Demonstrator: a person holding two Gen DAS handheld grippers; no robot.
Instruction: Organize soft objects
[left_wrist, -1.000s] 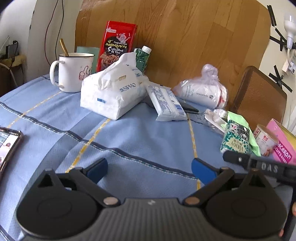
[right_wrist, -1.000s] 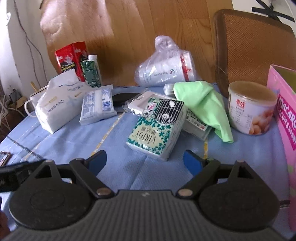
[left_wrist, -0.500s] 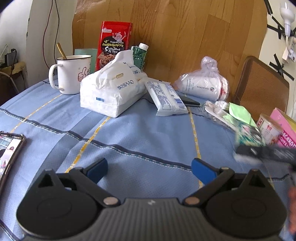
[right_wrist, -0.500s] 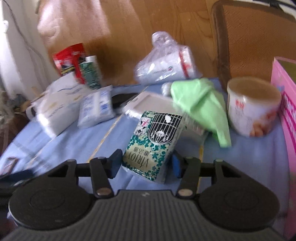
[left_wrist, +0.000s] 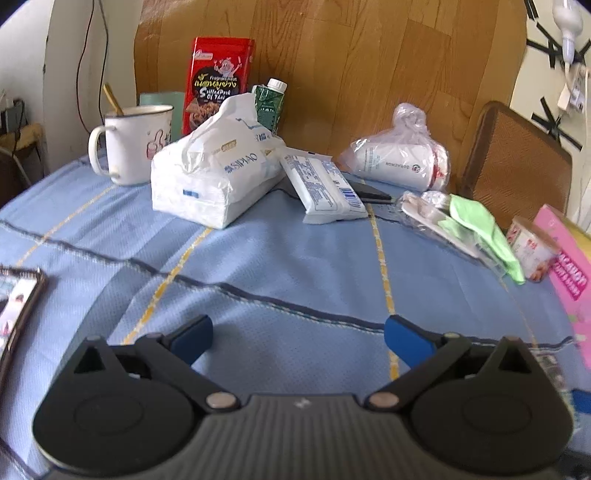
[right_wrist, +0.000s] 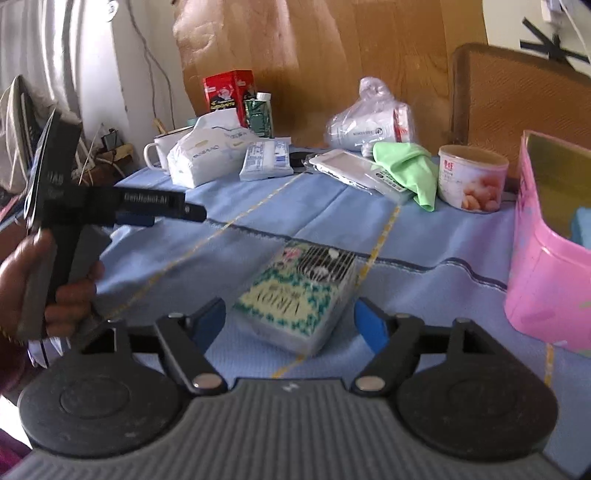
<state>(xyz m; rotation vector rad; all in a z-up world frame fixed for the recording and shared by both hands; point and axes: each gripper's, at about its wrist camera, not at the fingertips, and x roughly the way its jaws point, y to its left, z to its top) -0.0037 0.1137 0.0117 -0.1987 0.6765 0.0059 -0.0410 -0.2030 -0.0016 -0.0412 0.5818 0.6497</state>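
Currently the right gripper (right_wrist: 290, 319) has its jaws apart; they have just been opening, and the green tissue pack (right_wrist: 298, 295) lies flat on the blue tablecloth (right_wrist: 424, 295) between the blue pads (right_wrist: 369, 323) with a gap visible on each side. Neither pad presses on the pack. Just right of this gripper stands the pink box (right_wrist: 546, 266), apart from the pack. To its left, a hand (right_wrist: 48, 280) grips the handle of the left gripper (left_wrist: 297, 334), whose jaws are wide apart over bare cloth with nothing between them. Farther back, near the table's far edge, lie a large white tissue bag (left_wrist: 214, 177), a small white tissue pack (left_wrist: 325, 188) leaning against it, a green cloth (right_wrist: 410, 170) draped over a clear plastic packet (right_wrist: 354, 171), and a bagged white roll (right_wrist: 369, 122). A can (right_wrist: 471, 177) stands just right of the cloth. A white mug (left_wrist: 133, 144), a red snack bag (left_wrist: 219, 79) and a green drink carton (left_wrist: 269, 103) stand behind the tissue bag.
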